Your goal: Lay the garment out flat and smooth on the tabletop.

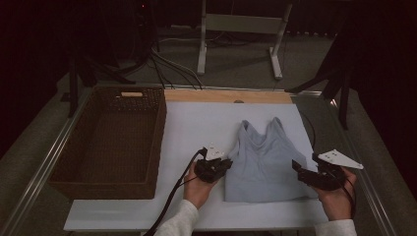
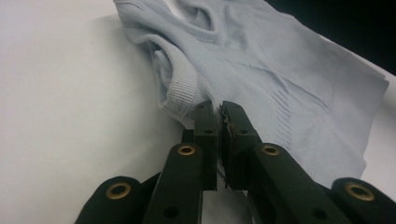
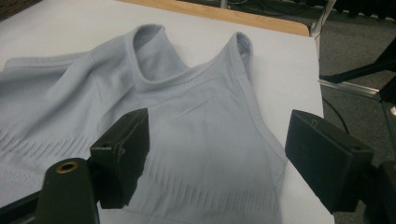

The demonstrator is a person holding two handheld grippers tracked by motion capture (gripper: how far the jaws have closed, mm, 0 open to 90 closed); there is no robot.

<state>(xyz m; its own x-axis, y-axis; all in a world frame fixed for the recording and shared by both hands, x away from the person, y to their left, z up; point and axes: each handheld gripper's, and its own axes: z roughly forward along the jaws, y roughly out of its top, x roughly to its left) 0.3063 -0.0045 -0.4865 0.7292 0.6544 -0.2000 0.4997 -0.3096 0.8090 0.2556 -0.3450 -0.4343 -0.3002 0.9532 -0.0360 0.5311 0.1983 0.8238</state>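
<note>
The pale blue tank top (image 1: 263,160) lies flat on the white desk (image 1: 196,128), straps pointing away from me and hem toward me, so its long axis runs straight out from my side of the desk. It sits between my two hands, well right of the wicker basket (image 1: 110,142).

My left gripper (image 2: 219,109) is at the garment's left side edge, just below the armhole. In the left gripper view its jaws are pressed together with a thin pinch of the ribbed edge caught between the tips, so this side is already held. My left hand (image 1: 199,189) comes in low from the near edge, with the gripper angled toward the cloth and its cable trailing back toward me.

My right gripper (image 1: 314,174) is just off the garment's right side edge, about level with the left one. Its jaws stand wide apart with nothing between them; in the right gripper view they frame the top's chest and right strap from above, the fabric lying beneath and beyond them, untouched.

As I judge it, the next move turns on that right edge: the cloth lies just to the left of my right gripper, so a short reach inward and down should bring the open jaws over the edge opposite my left grip.
</note>
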